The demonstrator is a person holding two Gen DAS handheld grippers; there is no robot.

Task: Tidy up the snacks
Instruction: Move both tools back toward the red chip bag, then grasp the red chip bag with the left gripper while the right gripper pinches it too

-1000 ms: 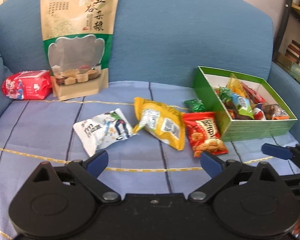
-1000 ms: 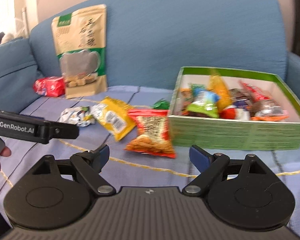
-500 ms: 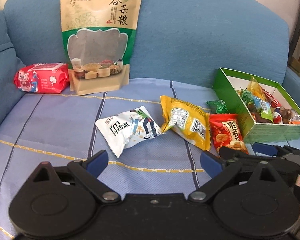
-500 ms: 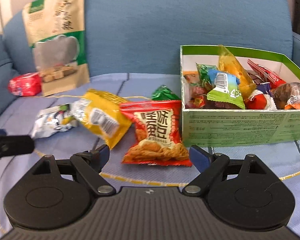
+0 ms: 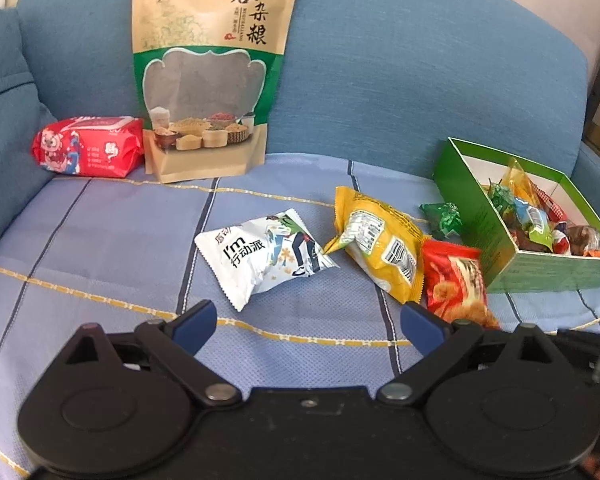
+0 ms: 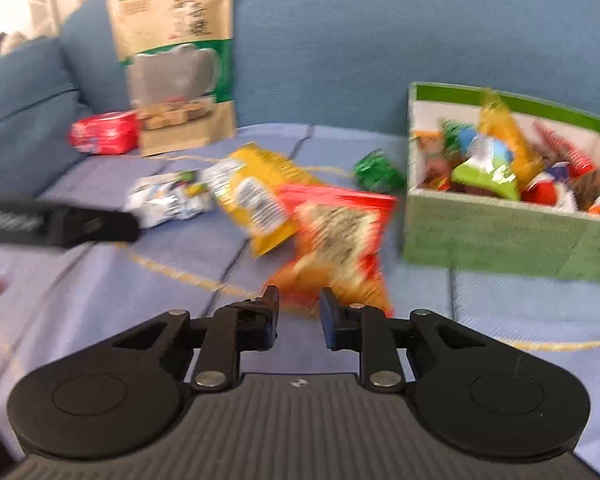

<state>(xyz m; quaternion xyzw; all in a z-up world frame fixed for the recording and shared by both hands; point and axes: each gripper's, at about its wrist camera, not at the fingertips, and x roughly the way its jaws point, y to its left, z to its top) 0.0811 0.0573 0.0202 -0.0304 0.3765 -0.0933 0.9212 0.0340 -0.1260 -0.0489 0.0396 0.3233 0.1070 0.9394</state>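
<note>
Sofa seat (image 5: 100, 248) under striped blue cloth

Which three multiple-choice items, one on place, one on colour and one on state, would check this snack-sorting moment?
1. The tall grain pouch is: A in the box; B leaning upright on the sofa backrest; C lying flat on the seat.
2. The packet beside the green box's near corner is: A white; B blue; C red.
3. The left gripper's jaws are: A open and empty; B shut on a packet; C shut on the pouch.

Key: B, it stands against the backrest. C, the red snack packet lies there. A, the blue pads stand wide apart with nothing between them.
</note>
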